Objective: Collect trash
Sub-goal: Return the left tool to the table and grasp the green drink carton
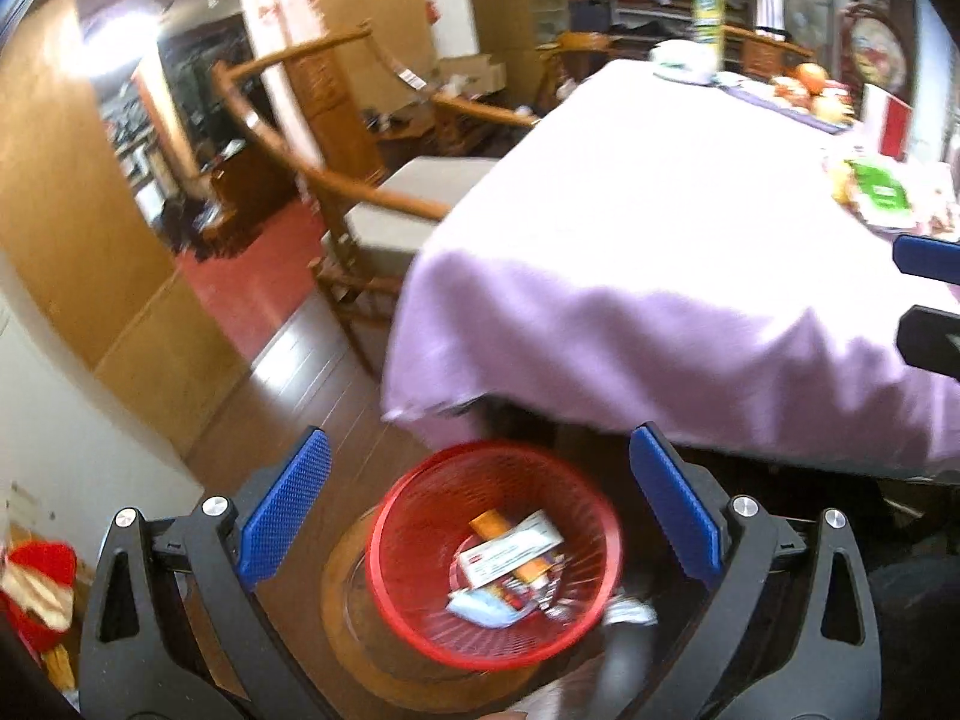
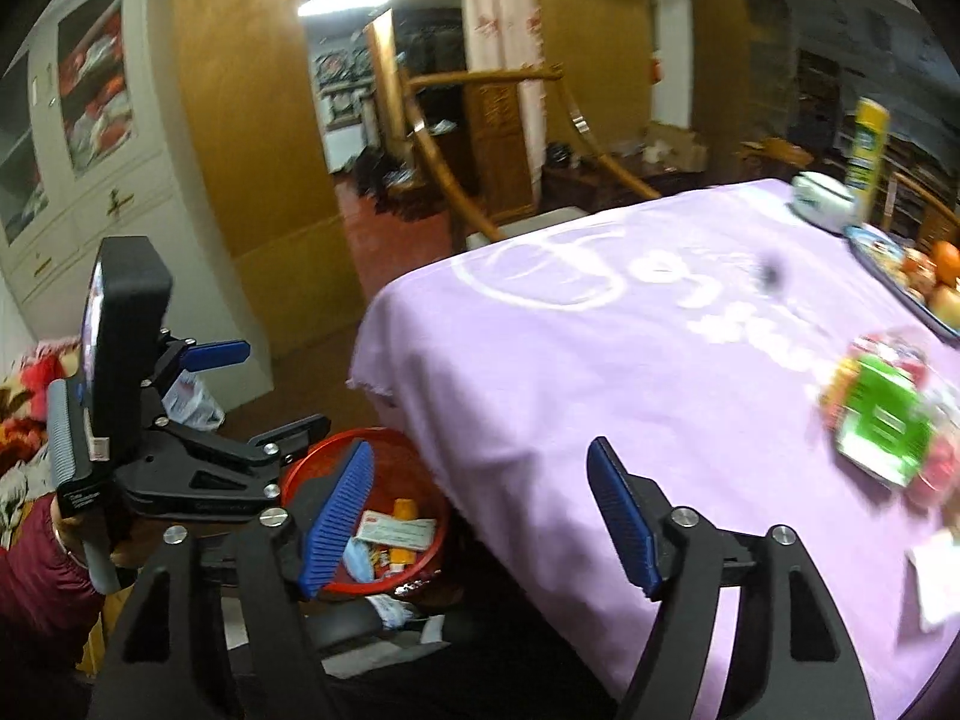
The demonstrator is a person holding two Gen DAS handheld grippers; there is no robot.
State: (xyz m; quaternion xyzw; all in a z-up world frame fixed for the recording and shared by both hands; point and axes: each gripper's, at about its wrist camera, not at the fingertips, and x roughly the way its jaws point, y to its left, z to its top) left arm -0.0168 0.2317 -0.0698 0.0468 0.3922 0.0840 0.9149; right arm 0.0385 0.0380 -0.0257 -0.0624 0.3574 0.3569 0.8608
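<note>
A red mesh basket (image 1: pixel 414 540) stands on the floor by the table's corner. It holds a white card, an orange tube and other scraps (image 1: pixel 510 552). My left gripper (image 1: pixel 480 438) hangs above it, open, nothing between its blue pads. In the right wrist view the left gripper (image 2: pixel 288 385) shows at the left over the basket (image 2: pixel 437 540). My right gripper (image 2: pixel 480 447) stands open and empty over the corner of the lilac tablecloth (image 2: pixel 600 330). A green packet (image 2: pixel 882 426) among clear wrappers lies ahead to its right, with white paper (image 2: pixel 936 582) at the edge.
A wooden chair (image 1: pixel 390 210) with a pale cushion stands at the table's far side. A yellow can (image 1: pixel 708 6), a white pot (image 1: pixel 684 60) and a fruit plate (image 1: pixel 810 96) sit at the back. A dark red sleeve (image 2: pixel 36 564) shows by the left gripper. Something white and crumpled (image 1: pixel 630 612) lies beside the basket.
</note>
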